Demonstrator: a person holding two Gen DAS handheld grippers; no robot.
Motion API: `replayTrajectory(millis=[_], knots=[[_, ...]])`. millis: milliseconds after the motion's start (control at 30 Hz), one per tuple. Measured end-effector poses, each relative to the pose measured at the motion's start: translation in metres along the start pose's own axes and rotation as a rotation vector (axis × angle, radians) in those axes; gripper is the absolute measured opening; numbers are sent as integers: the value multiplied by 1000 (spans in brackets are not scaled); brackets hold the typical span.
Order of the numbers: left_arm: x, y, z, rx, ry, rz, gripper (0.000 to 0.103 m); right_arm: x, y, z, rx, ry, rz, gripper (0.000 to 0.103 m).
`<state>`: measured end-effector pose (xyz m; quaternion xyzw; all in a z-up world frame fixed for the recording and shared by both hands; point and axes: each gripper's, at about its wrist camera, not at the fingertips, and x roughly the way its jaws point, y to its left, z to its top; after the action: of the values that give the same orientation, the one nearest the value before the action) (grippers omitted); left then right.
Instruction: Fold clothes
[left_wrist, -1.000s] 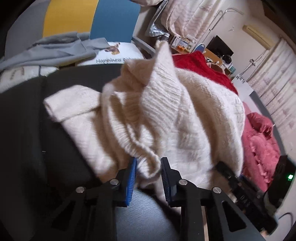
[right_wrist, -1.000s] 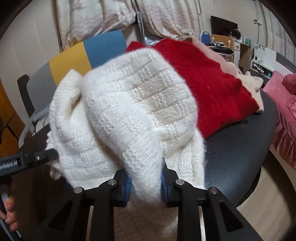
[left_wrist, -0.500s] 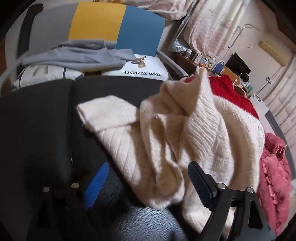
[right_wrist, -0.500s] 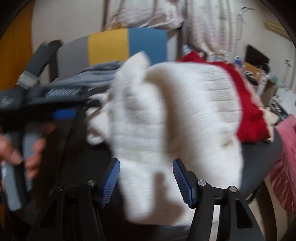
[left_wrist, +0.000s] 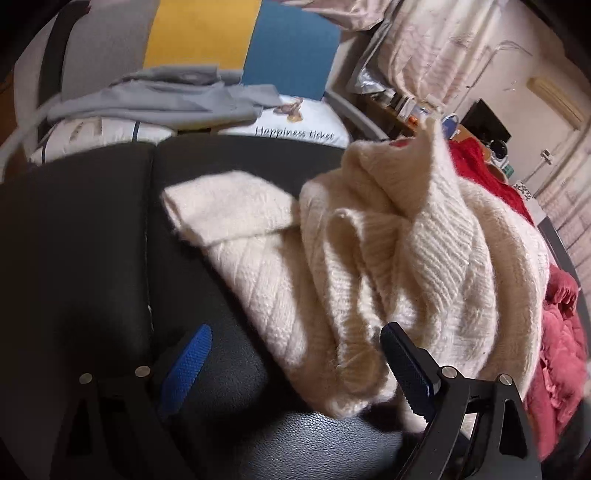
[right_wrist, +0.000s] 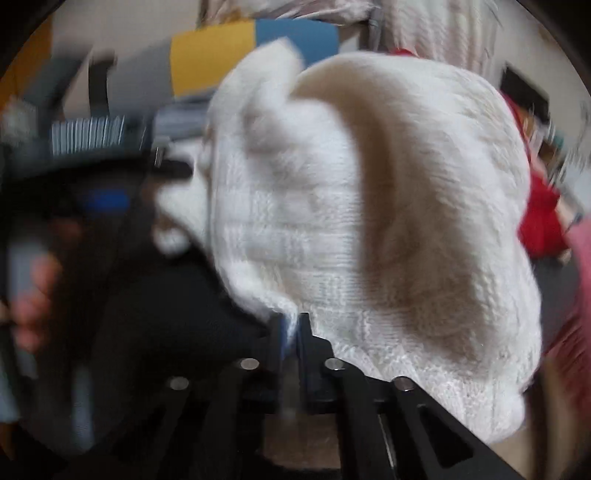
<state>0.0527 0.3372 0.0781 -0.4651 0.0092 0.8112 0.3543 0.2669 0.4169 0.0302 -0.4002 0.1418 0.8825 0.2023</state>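
Observation:
A cream knit sweater (left_wrist: 388, 251) lies heaped on a black padded seat (left_wrist: 74, 240), one sleeve stretched out to the left. My left gripper (left_wrist: 295, 362) stands wide open low over the seat, its blue pads on either side of the sweater's near fold and not pressing it. In the blurred right wrist view the same sweater (right_wrist: 369, 203) bulges up ahead of my right gripper (right_wrist: 291, 328), whose jaws are shut on a thin bit of its lower edge. The left gripper (right_wrist: 107, 199) and the hand (right_wrist: 33, 295) holding it show as a blur on the left.
A red sweater (left_wrist: 480, 166) lies behind the cream one, pink bedding (left_wrist: 554, 350) to the right. A grey garment (left_wrist: 166, 99) and a white printed cushion (left_wrist: 295, 125) sit at the back under a grey, yellow and blue chair back (left_wrist: 199, 33).
My left gripper opened wide and let go of the sweater's fold. My right gripper released its thick fold, moved left, and shut again on the sweater's edge.

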Motion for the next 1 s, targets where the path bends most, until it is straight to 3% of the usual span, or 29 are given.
replayTrajectory(millis=[100,233,333,467,567,667,800,933,1000], knots=[[-10,-4,1,80,-48,28,98,-41,-32,11,104,-142,-10,5],[-13,-12,4,178,-66,63,101,-64,-70,26,175,-236,-103,5],[-11,-15,7,196,-68,98,101,-77,-81,31,178,-291,-155,5],[-6,-17,7,162,-39,72,101,-53,-109,44,220,-214,-168,5],[-5,-29,4,149,-31,17,102,-35,-113,57,244,-174,-101,9],[1,-48,-2,188,4,-1,103,-51,-89,53,164,-202,-47,24],[4,-72,-5,241,10,-16,103,-77,-52,51,-27,-224,-46,24],[-5,-83,1,319,-40,35,103,-83,-9,36,-204,-198,-2,26],[-10,-83,5,323,-53,25,103,-80,6,31,-260,-182,14,29]])
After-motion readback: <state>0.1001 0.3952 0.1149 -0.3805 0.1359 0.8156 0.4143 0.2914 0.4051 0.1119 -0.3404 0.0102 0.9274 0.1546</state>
